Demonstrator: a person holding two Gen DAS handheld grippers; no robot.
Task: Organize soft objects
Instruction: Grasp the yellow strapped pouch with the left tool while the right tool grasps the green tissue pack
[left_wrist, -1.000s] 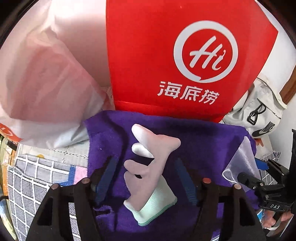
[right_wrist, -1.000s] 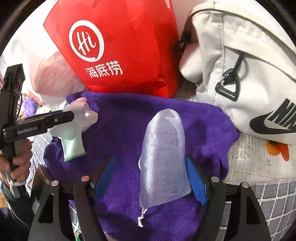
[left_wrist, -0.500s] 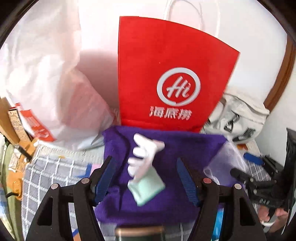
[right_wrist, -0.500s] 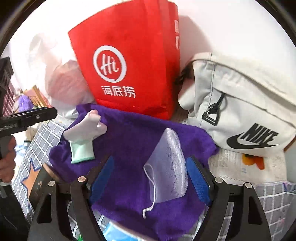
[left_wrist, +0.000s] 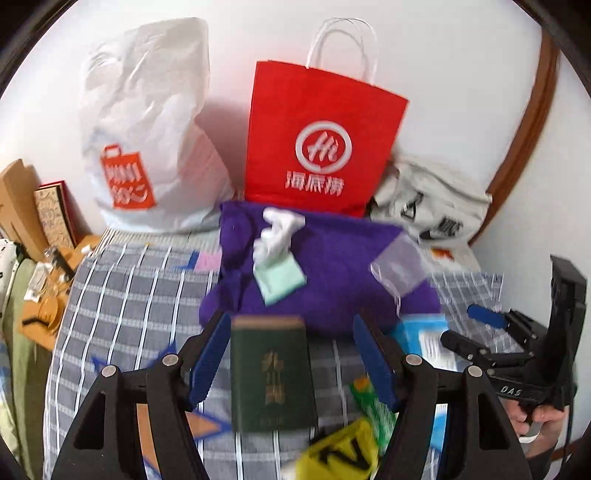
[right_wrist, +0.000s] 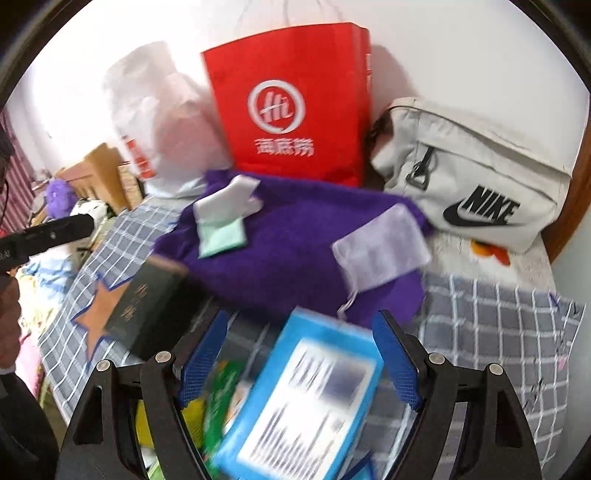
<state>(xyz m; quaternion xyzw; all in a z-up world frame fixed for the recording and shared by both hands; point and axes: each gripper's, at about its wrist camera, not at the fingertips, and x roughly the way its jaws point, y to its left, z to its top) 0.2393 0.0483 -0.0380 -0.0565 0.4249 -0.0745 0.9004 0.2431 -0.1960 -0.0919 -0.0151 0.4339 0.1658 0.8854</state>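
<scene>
I have pulled both grippers back from the purple fleece towel (left_wrist: 332, 266); left gripper (left_wrist: 291, 354) and right gripper (right_wrist: 299, 354) gape empty; white knit glove (left_wrist: 277, 240) and translucent mesh pouch (right_wrist: 380, 251) lie on it.

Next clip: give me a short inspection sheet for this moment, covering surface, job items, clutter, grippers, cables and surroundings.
Surface: checked grey cloth.
Job's things: glove and mesh pouch lie apart on purple towel.
Clutter: green book, blue packet, yellow item.
Grippers: left gripper and right gripper open, empty.
Cables: nothing seen.
Surroundings: red paper bag, white plastic bag, beige bag against wall.
</scene>
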